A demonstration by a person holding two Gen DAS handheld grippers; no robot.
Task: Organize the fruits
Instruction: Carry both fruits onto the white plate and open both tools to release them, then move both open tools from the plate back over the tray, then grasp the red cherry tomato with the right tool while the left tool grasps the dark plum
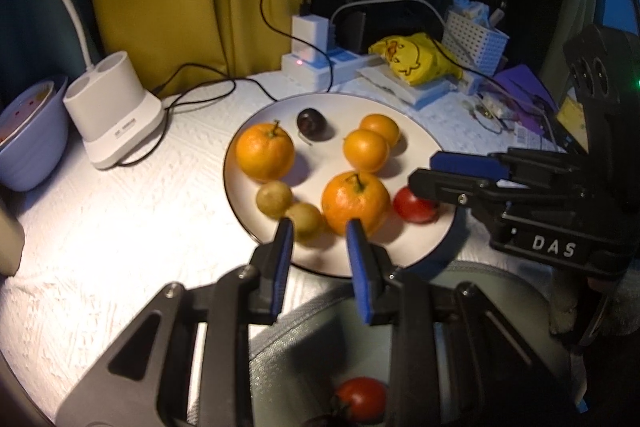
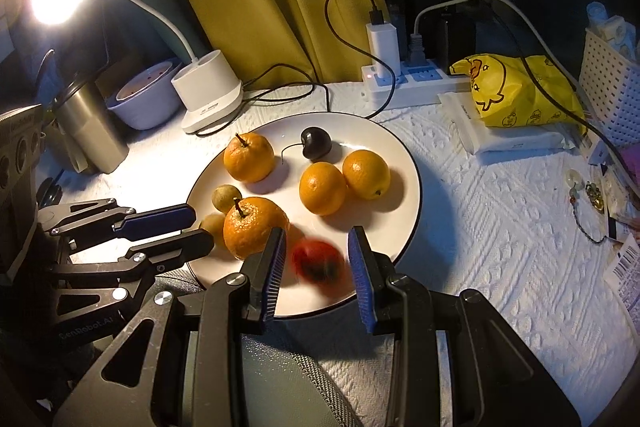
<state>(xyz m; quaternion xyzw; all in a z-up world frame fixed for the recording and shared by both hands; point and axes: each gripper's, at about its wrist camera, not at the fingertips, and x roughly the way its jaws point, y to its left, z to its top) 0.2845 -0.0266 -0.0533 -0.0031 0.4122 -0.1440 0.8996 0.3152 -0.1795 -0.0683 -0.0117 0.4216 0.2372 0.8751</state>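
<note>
One tomato [image 1: 360, 403] in grey bowl [image 1: 500, 291] | plate [image 2: 400, 155] full | right gripper [image 2: 318, 267] fingers spread around red tomato [image 2: 318, 261] | left gripper [image 1: 320, 255] fingers apart, empty

Four oranges [image 2: 248, 163], two tomatoes [image 2: 318, 261], one cherry [image 2: 315, 144].

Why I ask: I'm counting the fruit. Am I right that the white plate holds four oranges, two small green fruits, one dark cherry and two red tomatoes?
Not quite: the plate holds one red tomato, not two, as the right wrist view shows. The rest stands: four oranges, two small green fruits, one dark cherry.
</note>
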